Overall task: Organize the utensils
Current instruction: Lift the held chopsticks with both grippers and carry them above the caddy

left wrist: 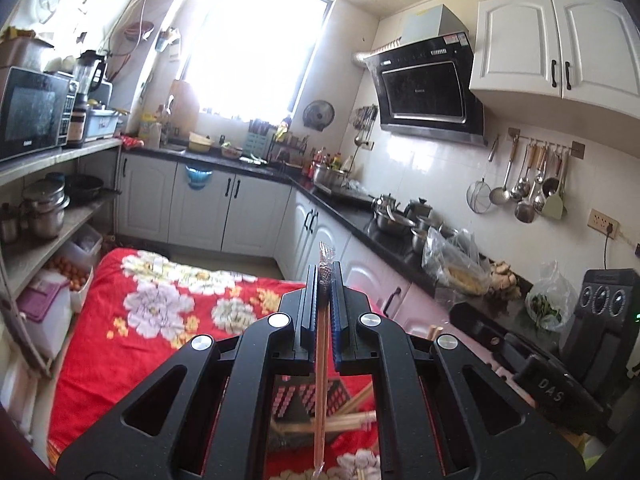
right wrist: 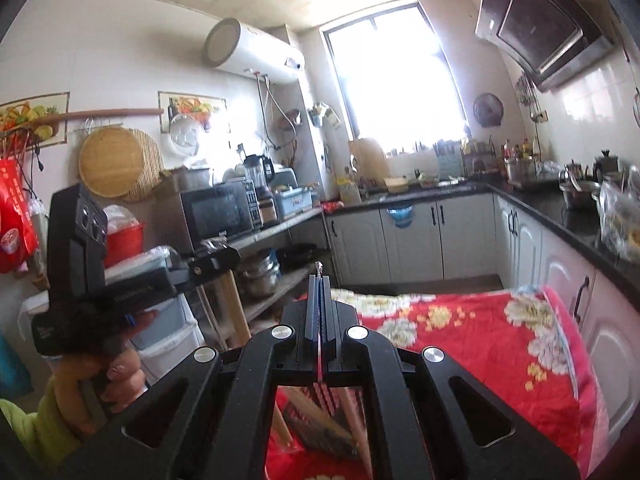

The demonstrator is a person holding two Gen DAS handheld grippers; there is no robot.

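- The right gripper [right wrist: 320,280] reaches up from the bottom centre of the frame, its jaws pressed together on a thin wrapped utensil [right wrist: 319,354] whose tip pokes out just above them.
- Below the jaws, in the lower centre, a dark slotted utensil tray [right wrist: 320,428] lies among wooden chopsticks [right wrist: 282,428].
- A red floral cloth [right wrist: 480,344] covers the surface at right centre.
- At left, a hand [right wrist: 108,384] with a green sleeve grips the left gripper [right wrist: 104,276]; its jaws cannot be made out.
- A microwave [right wrist: 216,212] sits on a shelf at centre left, a white water heater [right wrist: 252,50] hangs in the upper centre.
- The black bench [right wrist: 560,216] runs along the right side.
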